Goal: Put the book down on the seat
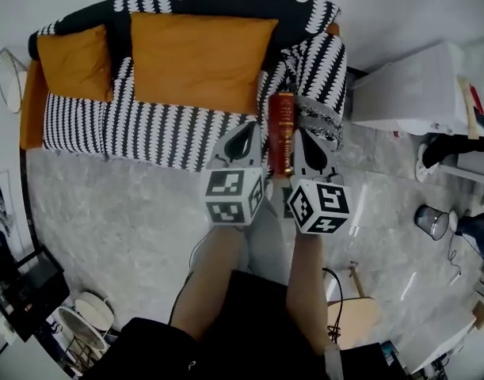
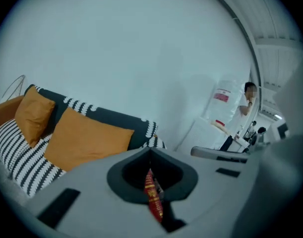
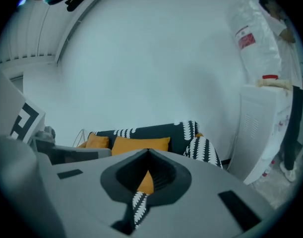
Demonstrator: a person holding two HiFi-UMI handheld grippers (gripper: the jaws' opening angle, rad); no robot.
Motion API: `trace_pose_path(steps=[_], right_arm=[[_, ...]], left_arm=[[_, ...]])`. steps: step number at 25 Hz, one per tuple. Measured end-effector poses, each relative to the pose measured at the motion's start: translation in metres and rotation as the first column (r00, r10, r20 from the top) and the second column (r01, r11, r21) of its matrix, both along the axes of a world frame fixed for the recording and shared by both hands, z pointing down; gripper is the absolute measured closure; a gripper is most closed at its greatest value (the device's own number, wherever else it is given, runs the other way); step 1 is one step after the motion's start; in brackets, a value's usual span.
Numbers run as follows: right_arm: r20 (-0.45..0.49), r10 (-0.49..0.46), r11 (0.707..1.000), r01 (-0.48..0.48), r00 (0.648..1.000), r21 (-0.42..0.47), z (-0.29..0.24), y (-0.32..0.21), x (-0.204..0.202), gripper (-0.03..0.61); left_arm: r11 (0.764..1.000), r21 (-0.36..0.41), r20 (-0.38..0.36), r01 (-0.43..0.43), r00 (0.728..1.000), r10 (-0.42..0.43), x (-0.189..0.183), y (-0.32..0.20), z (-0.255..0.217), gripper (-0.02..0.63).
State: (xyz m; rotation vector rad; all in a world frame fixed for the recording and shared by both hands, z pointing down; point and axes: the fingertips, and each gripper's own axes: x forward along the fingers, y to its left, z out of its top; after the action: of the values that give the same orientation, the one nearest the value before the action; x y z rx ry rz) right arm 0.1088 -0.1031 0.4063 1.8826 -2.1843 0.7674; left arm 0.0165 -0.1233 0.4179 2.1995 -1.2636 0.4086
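Observation:
A red book (image 1: 281, 133) with gold print stands on edge, spine up, between my two grippers, above the front right edge of the sofa seat (image 1: 154, 129). The left gripper (image 1: 243, 129) lies along its left side. Its jaws are closed, and a red strip of the book (image 2: 153, 202) shows in the slit between them. The right gripper (image 1: 306, 137) sits close against the book's right side, shut. Only the striped sofa and an orange cushion show through its slit (image 3: 147, 157).
Two orange cushions (image 1: 198, 58) (image 1: 75, 62) lean on the sofa back. A striped throw (image 1: 325, 77) covers the right armrest. To the right are a white cabinet (image 1: 416, 85), a small bin (image 1: 432, 222) and a wooden stool (image 1: 356, 315). A person (image 2: 248, 103) stands beyond the cabinet.

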Motion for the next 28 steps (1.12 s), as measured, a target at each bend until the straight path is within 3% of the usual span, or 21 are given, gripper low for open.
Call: trace_pose_path(steps=[10, 15, 21, 28], right_arm=[[-0.014, 0.014, 0.993, -0.013, 1.0, 0.12, -0.077, 0.01, 0.012, 0.569], [-0.043, 0.008, 0.964, 0.004, 0.999, 0.264, -0.147, -0.002, 0.023, 0.569], [-0.101, -0.004, 0.932, 0.041, 0.995, 0.361, -0.199, -0.003, 0.02, 0.569], [-0.159, 0.007, 0.867, 0.073, 0.987, 0.494, -0.282, -0.009, 0.023, 0.569]], left_arm=[[0.98, 0.197, -0.036, 0.004, 0.999, 0.003, 0.002, -0.012, -0.11, 0.601], [0.947, 0.322, -0.047, 0.019, 0.999, -0.003, 0.002, -0.018, -0.173, 0.601], [0.911, 0.412, -0.043, 0.018, 0.999, -0.001, 0.001, -0.012, -0.221, 0.601], [0.848, 0.527, -0.05, 0.061, 0.998, -0.041, -0.012, -0.016, -0.284, 0.601]])
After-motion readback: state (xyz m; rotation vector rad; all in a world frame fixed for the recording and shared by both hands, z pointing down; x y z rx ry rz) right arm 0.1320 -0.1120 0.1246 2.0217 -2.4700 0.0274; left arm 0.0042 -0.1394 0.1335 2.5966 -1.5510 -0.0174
